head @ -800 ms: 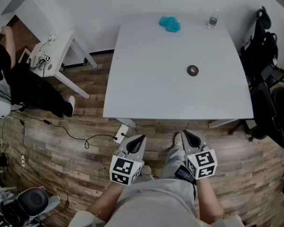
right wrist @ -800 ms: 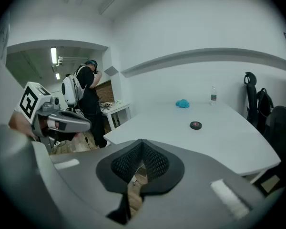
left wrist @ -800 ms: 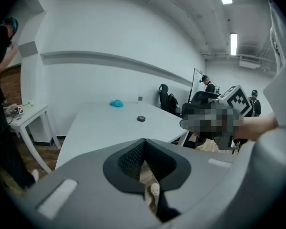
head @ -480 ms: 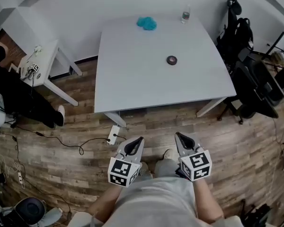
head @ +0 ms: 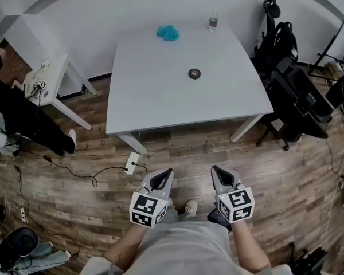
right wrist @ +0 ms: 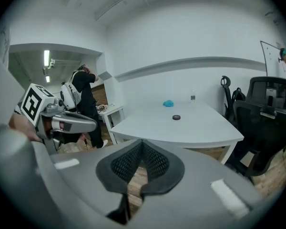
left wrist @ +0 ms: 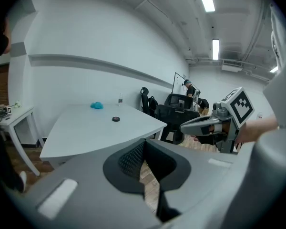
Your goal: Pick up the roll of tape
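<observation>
The roll of tape [head: 194, 73] is a small dark ring lying flat on the white table [head: 160, 102], right of its middle; it also shows as a dark roll of tape [left wrist: 116, 119] in the left gripper view and as a far roll of tape [right wrist: 176, 117] in the right gripper view. My left gripper [head: 163, 178] and right gripper [head: 221, 176] hang side by side over the wooden floor, well short of the table's near edge. Both are shut with nothing between their jaws.
A blue cloth [head: 168, 33] and a water bottle [head: 212, 20] stand at the table's far edge. Black office chairs [head: 292, 105] crowd its right side. A small white side table [head: 46, 82] and a person in black [head: 17, 116] are at left; a power strip [head: 131, 163] and cable lie on the floor.
The table has slid up and left in the head view and looks smaller and farther off. Both grippers keep their place near my body, still shut.
</observation>
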Demonstrator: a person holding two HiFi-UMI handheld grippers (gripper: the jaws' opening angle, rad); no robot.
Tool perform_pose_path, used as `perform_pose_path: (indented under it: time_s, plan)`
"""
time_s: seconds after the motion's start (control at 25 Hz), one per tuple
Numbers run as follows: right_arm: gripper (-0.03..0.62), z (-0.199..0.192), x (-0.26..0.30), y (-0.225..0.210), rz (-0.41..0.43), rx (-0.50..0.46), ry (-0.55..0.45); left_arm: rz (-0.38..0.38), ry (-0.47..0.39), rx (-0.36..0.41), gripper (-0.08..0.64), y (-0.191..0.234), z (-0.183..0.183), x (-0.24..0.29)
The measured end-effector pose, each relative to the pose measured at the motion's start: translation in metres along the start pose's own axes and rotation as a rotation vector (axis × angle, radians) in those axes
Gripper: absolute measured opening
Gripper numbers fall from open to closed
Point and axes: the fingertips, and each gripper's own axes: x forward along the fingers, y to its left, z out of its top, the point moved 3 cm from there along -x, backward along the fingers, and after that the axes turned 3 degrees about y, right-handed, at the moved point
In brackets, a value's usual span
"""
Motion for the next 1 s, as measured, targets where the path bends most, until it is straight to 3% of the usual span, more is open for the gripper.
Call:
perform_pose_path:
  time_s: [0.52,1.0]
  plan:
    - [0.006,-0.007,-0.019,-0.007,0.044,-0.033,-0.033,0.031,-0.047,0.025,0.017,-0.028,0.012,0.005]
    - [0.006,0.005,0.020,-0.020,0.041,-0.029,-0.020,0.016,-0.052,0.022,0.017,0.004,0.025,0.039]
